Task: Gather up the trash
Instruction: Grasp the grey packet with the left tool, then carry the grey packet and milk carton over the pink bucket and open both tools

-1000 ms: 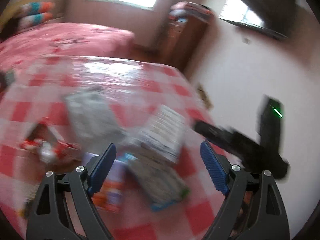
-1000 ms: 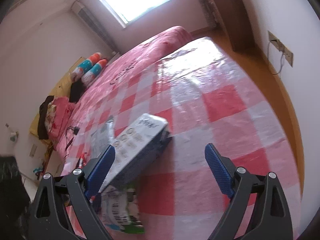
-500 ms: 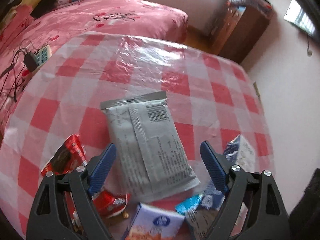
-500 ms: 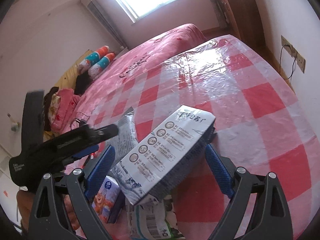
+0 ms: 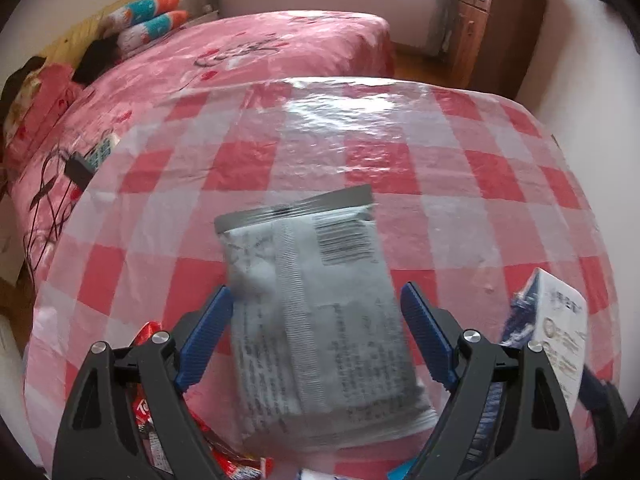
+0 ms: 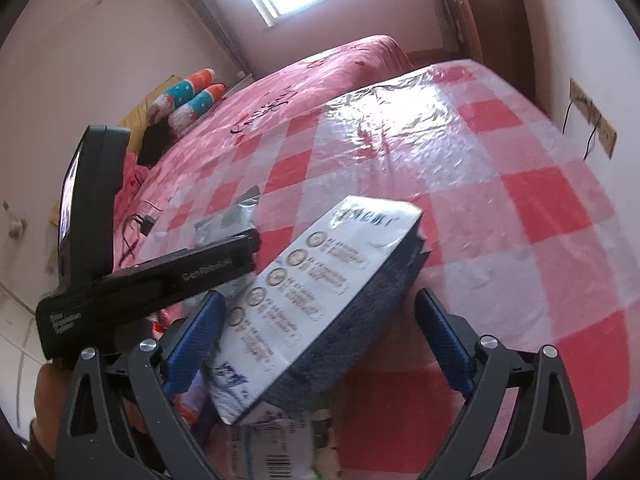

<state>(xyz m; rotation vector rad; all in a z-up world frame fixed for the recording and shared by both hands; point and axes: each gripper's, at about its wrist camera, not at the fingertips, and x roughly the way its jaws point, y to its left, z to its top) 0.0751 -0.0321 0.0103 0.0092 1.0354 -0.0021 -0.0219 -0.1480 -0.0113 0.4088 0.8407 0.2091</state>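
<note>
A table covered in a red-and-white checked plastic cloth point(image 5: 400, 168) holds a scatter of litter at its near edge. The left gripper point(image 5: 316, 332) hovers with its blue-padded jaws spread wide on either side of a flat grey foil packet point(image 5: 320, 320) printed with a barcode and small text. The packet lies face down on the cloth, and neither pad clearly touches it — the left pad sits just beside its edge. A crumpled red wrapper point(image 5: 148, 412) lies under the left finger, partly hidden.

The right gripper point(image 6: 318, 340) is likewise released, jaws wide apart, straddling a white-and-navy rectangular carton point(image 6: 320, 300) that lies tilted, its far end raised over other litter. A white printed wrapper with a barcode point(image 6: 276, 448) shows beneath the carton. Whether the pads touch the carton cannot be told. In the left wrist view the same carton appears at the right edge, just beside the grey packet's side of the pile.

Beyond the table stands a bed with a pink patterned cover point(image 5: 260, 48), and a brown wooden cabinet point(image 5: 496, 32) by the wall.
</note>
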